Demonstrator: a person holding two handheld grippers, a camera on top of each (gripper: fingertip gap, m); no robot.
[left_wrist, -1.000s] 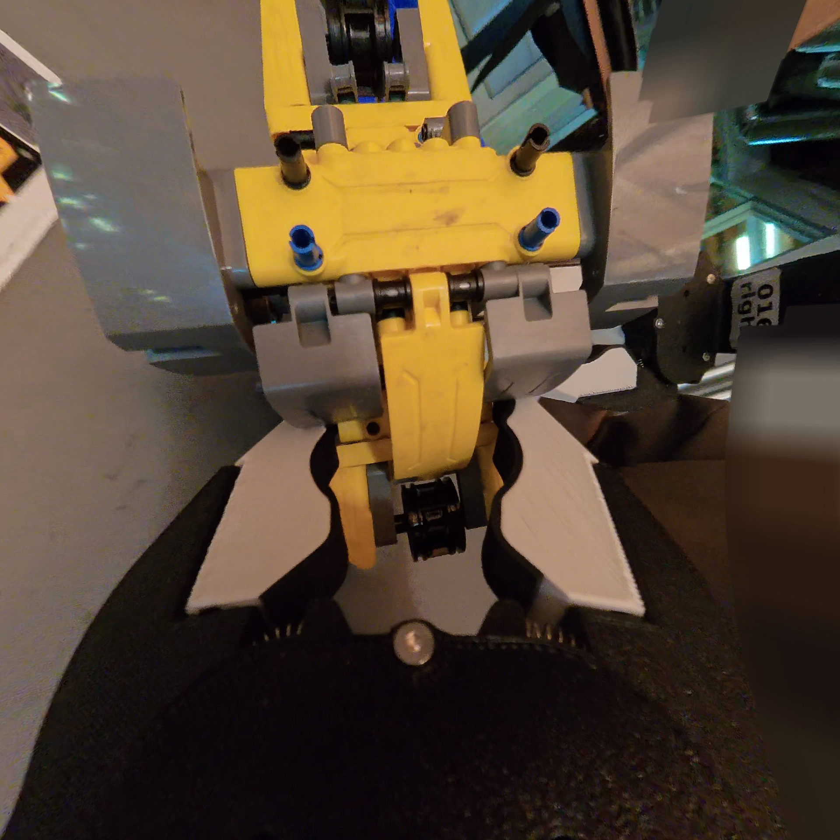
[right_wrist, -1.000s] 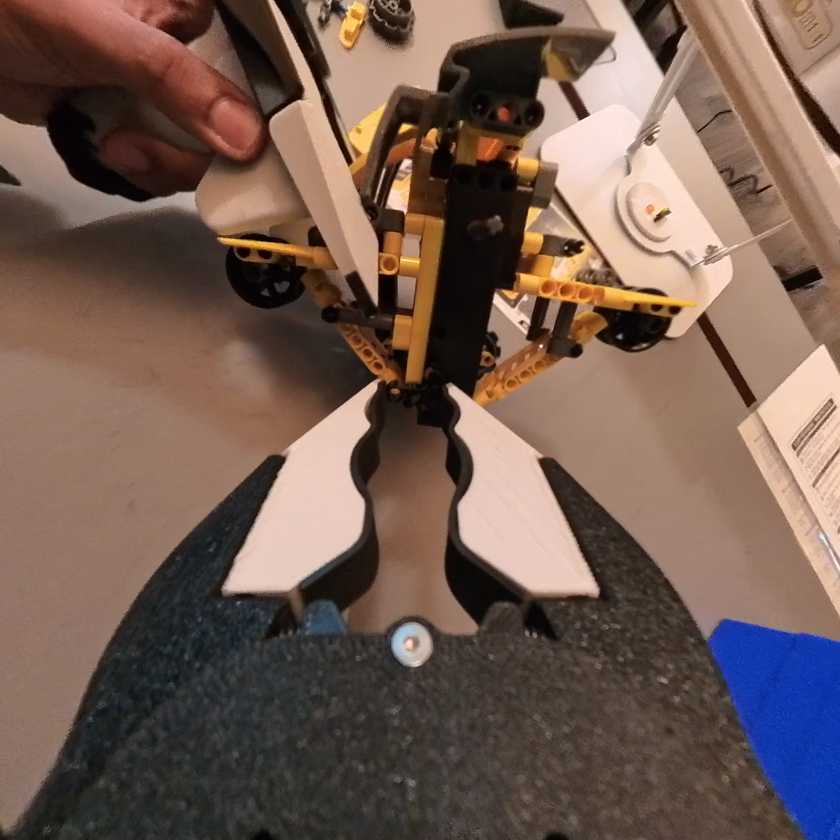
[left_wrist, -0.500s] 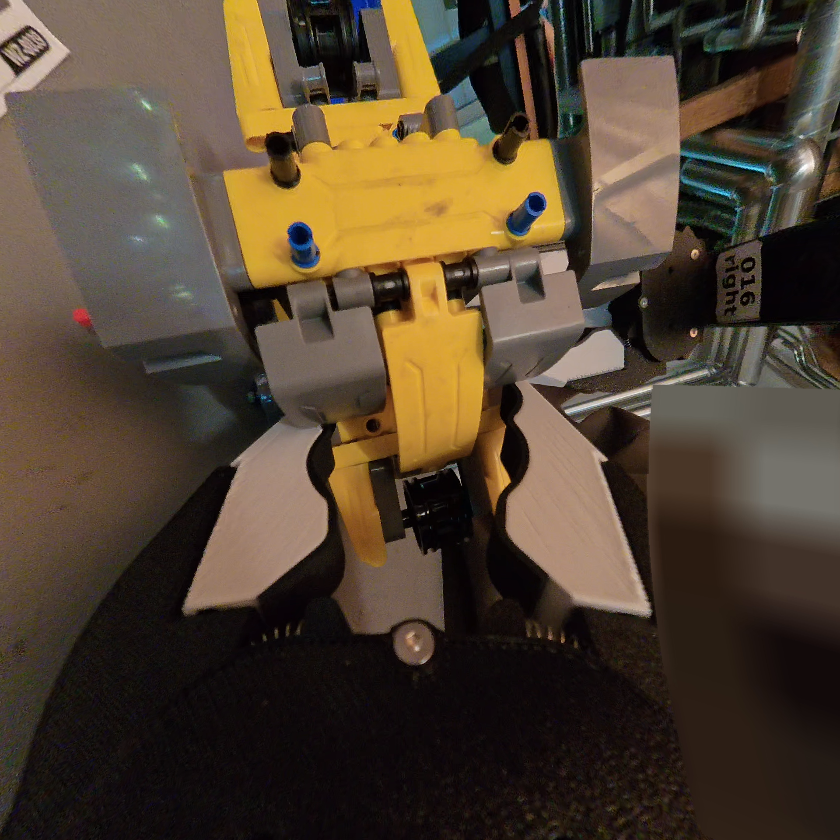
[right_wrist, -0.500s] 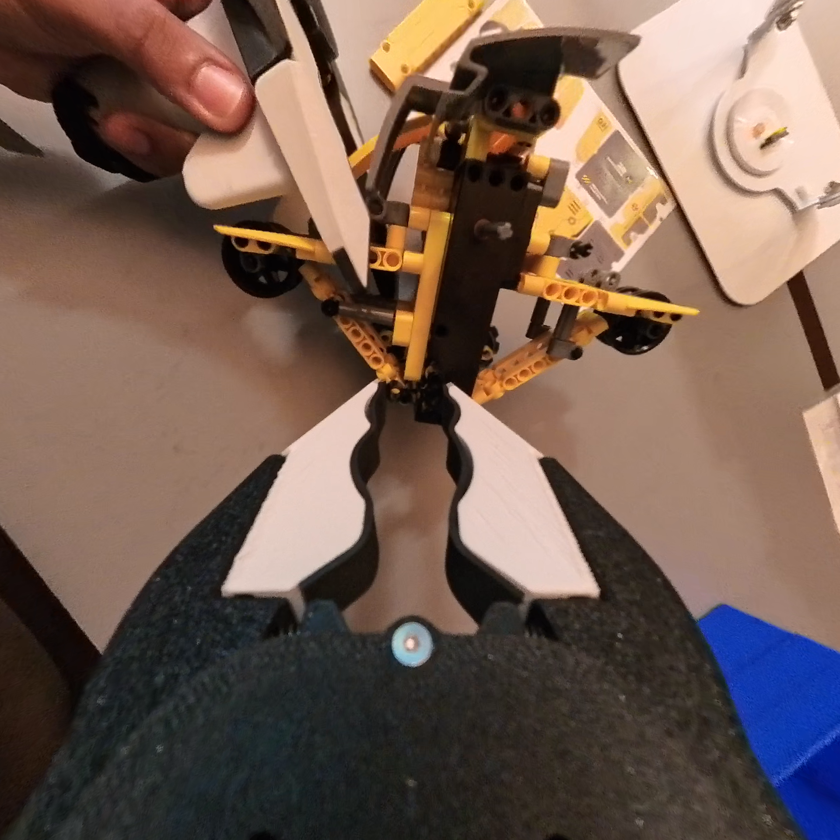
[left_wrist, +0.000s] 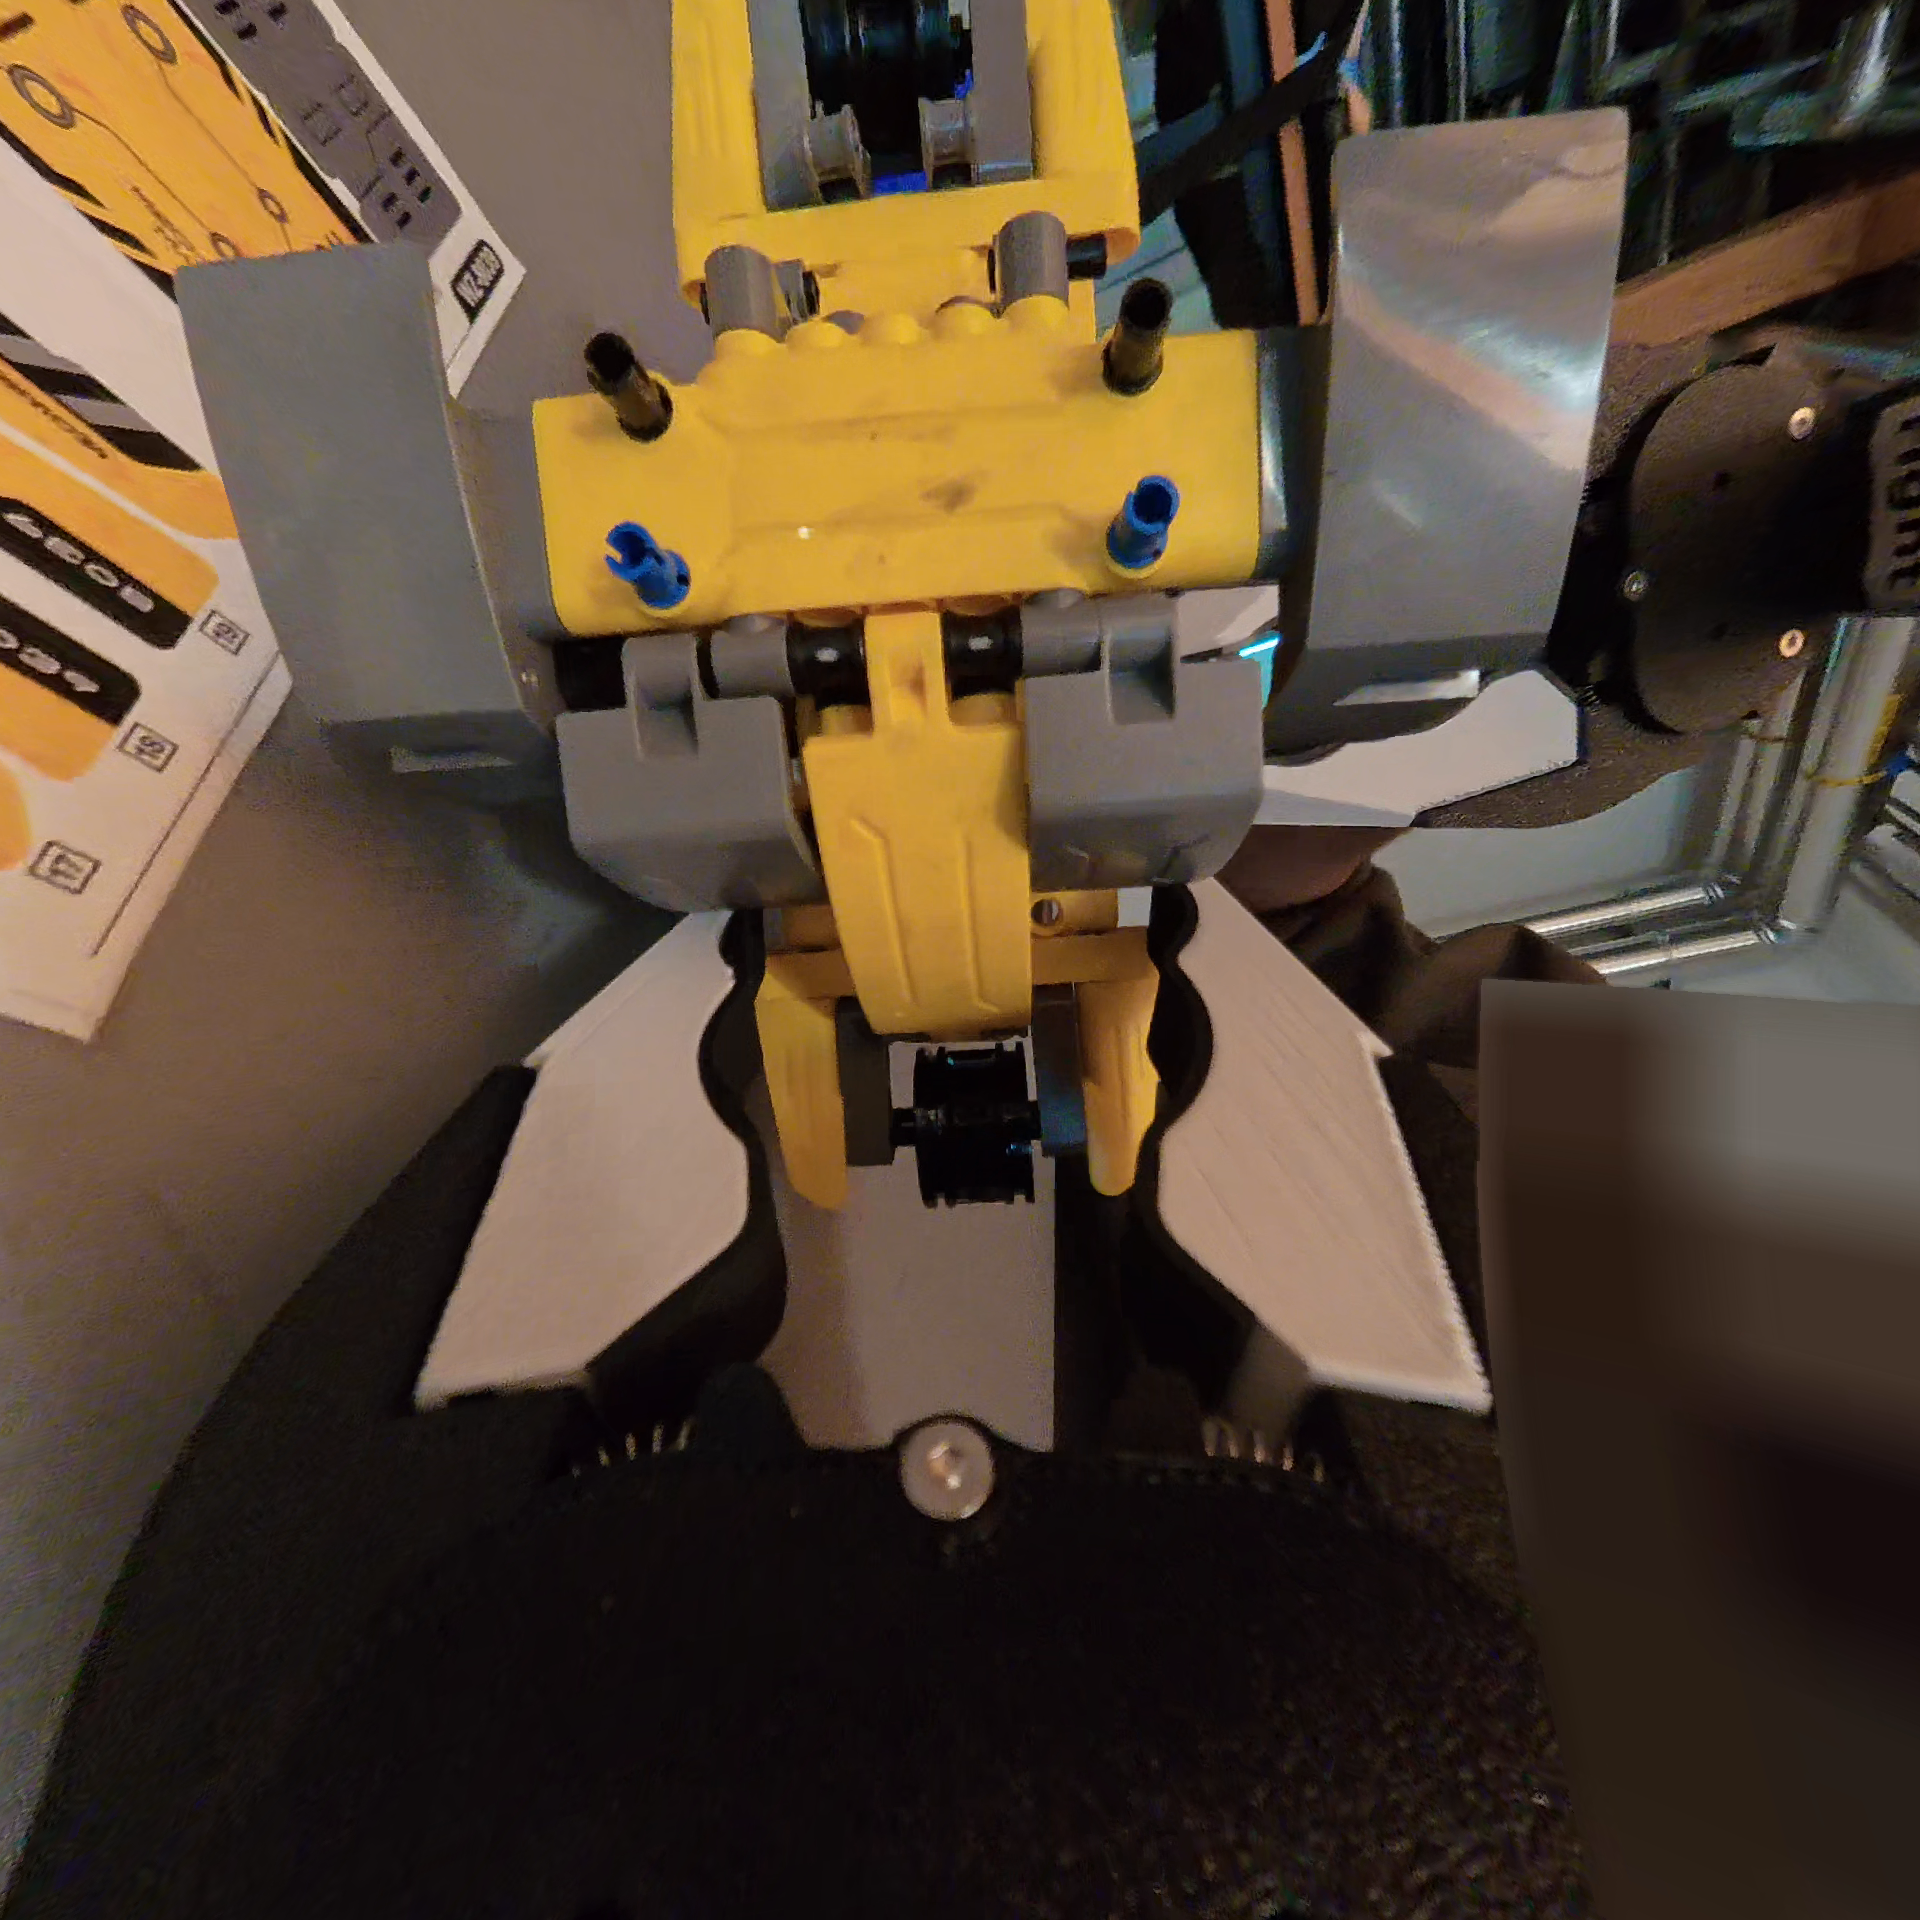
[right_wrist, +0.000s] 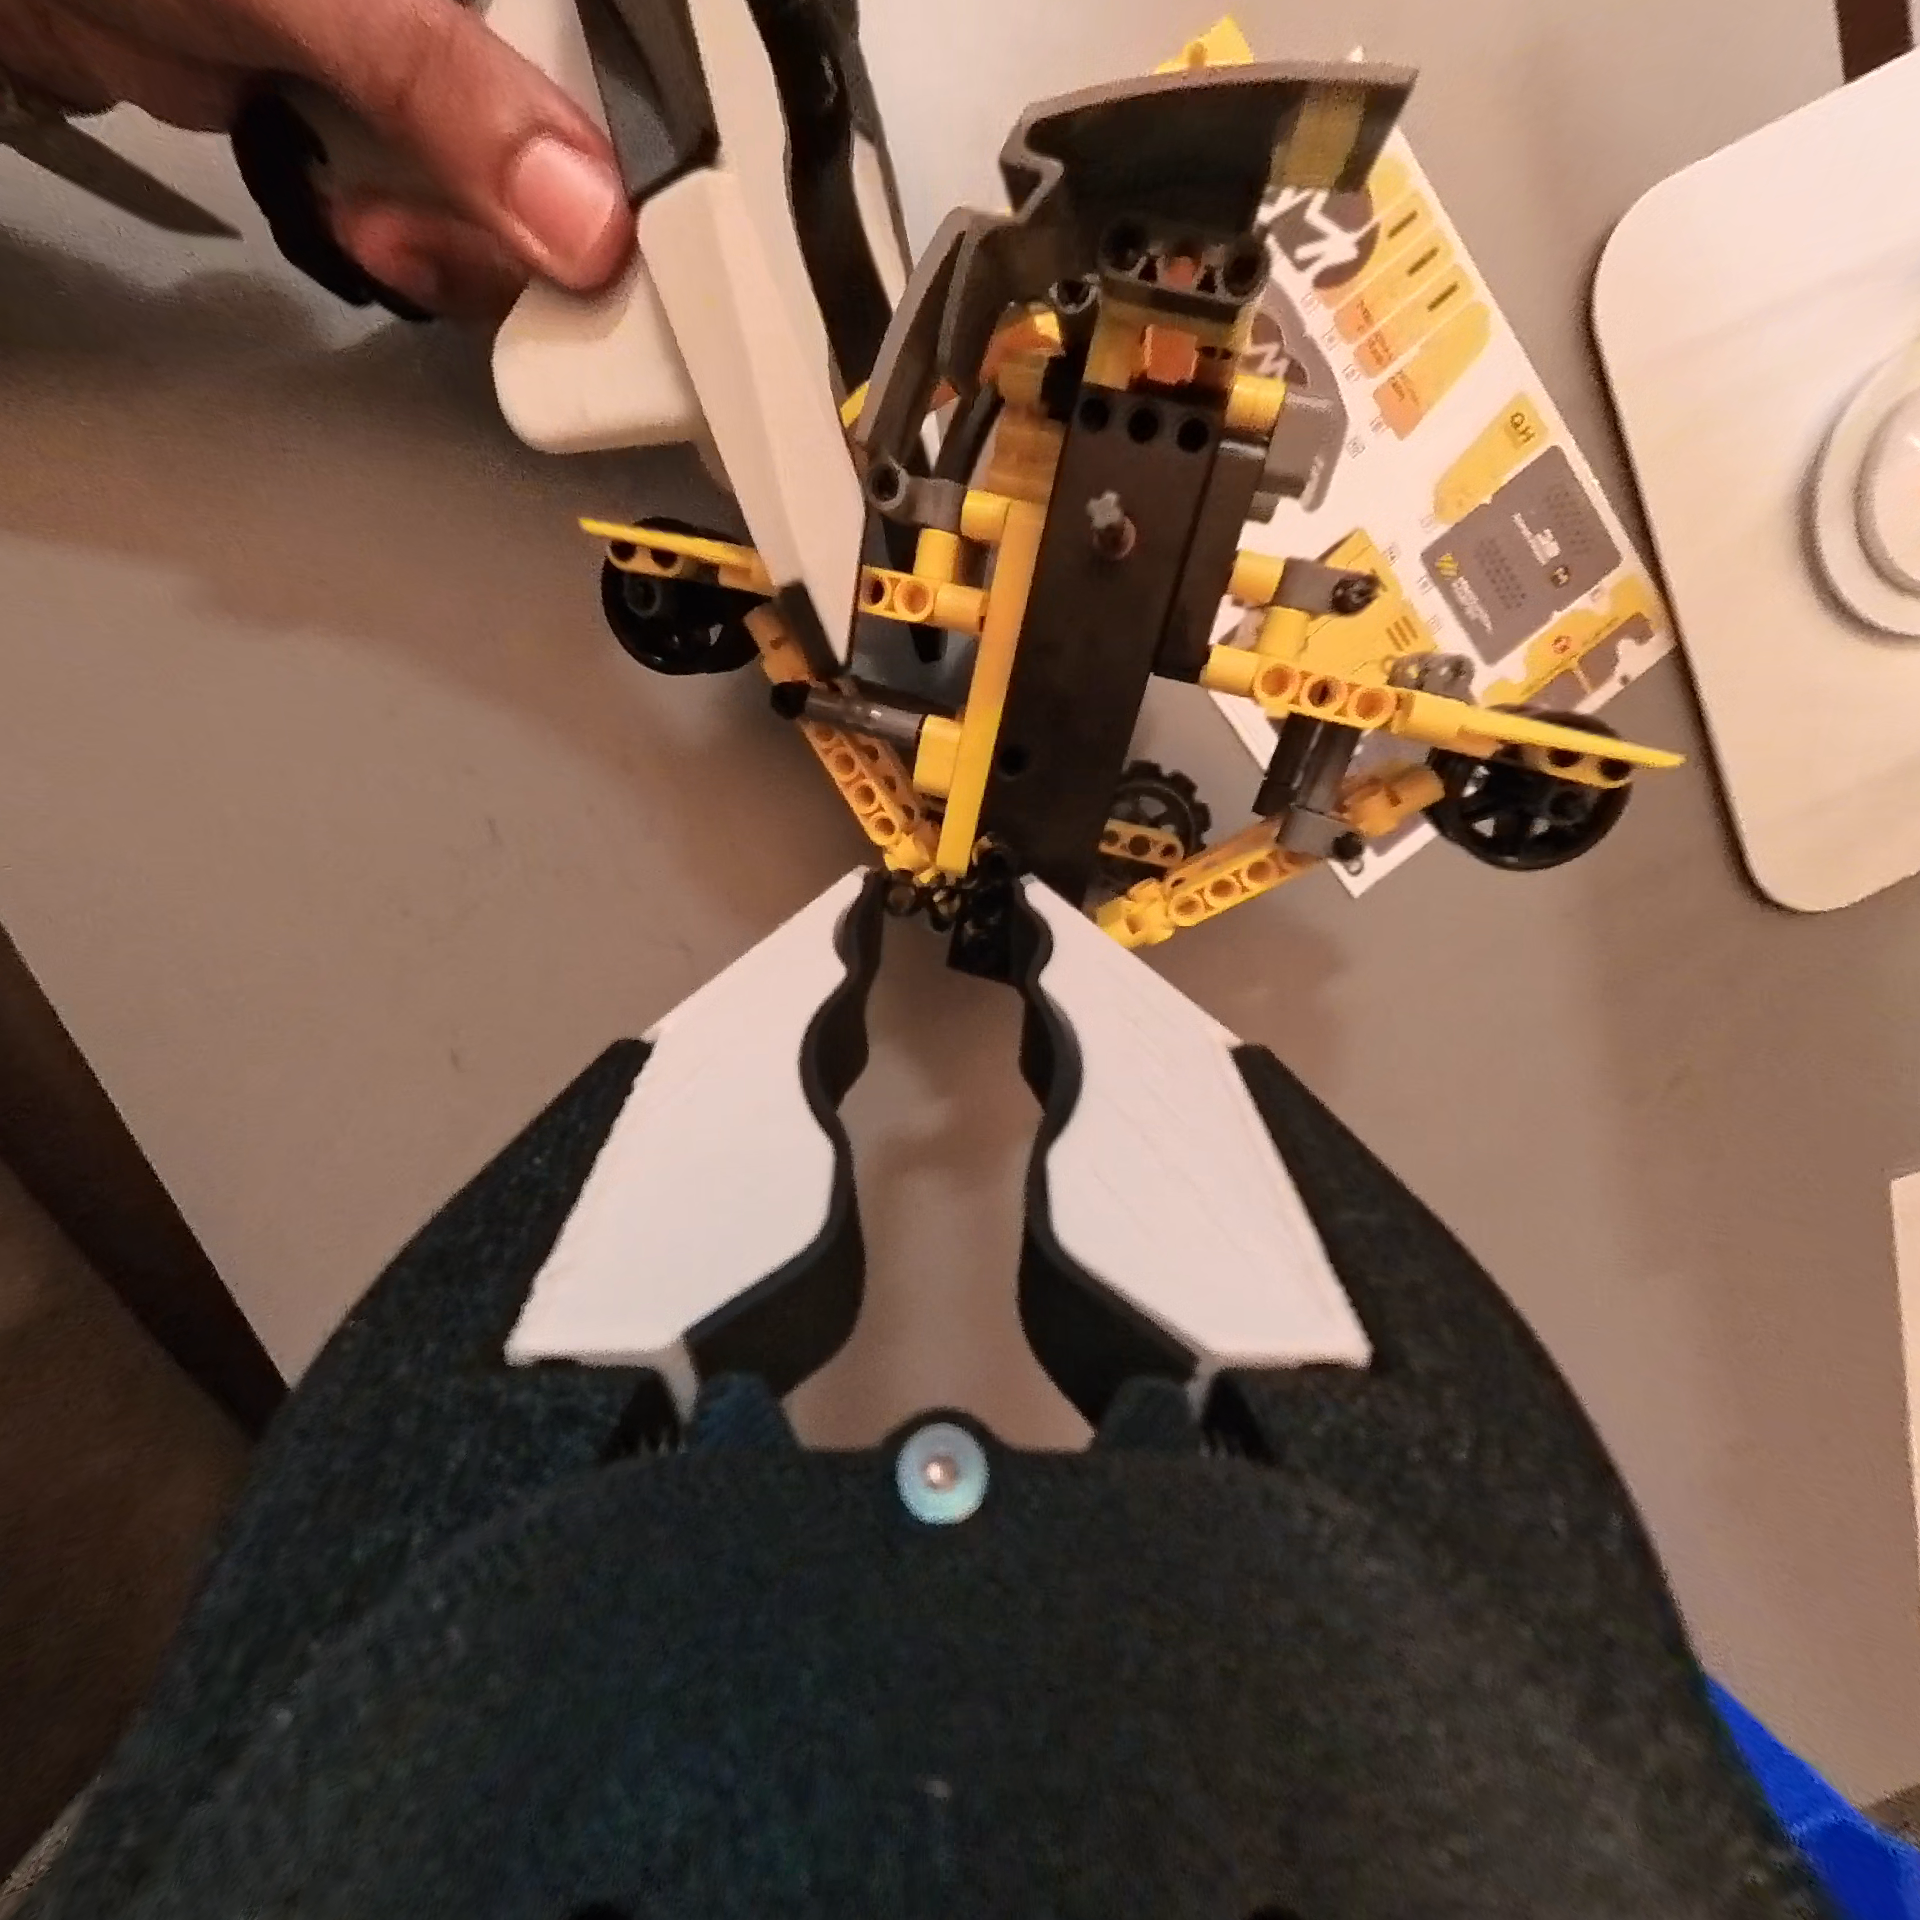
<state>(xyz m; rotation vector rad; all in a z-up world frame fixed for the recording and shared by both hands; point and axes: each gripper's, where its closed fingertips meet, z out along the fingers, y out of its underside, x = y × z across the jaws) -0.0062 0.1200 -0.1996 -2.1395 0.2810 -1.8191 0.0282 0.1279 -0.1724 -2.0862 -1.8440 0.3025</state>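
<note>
In the left wrist view, the left gripper (left_wrist: 951, 997) is clamping the yellow-and-grey brick model (left_wrist: 894, 520) by its narrow lower end, a sticker sheet (left_wrist: 114, 499) lying beyond on the left. In the right wrist view, the right gripper (right_wrist: 951, 899) is pinching what looks like a small black piece at the model's (right_wrist: 1101, 644) near tip above the table (right_wrist: 312, 831), with bare tabletop to the left and a white base plate (right_wrist: 1766, 468) near on the right.

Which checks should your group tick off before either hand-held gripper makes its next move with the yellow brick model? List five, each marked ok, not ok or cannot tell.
1. Left hand-held gripper closed on one end of the yellow brick model: ok.
2. Right hand-held gripper pinching the small black parts at the model's other end: ok.
3. Both blue pins seated in the yellow block: ok.
4. Both side wheels attached: ok.
5. Space beneath the model free: not ok, a sticker sheet lies there on the table.
6. Model lifted clear of the table: cannot tell.
</note>
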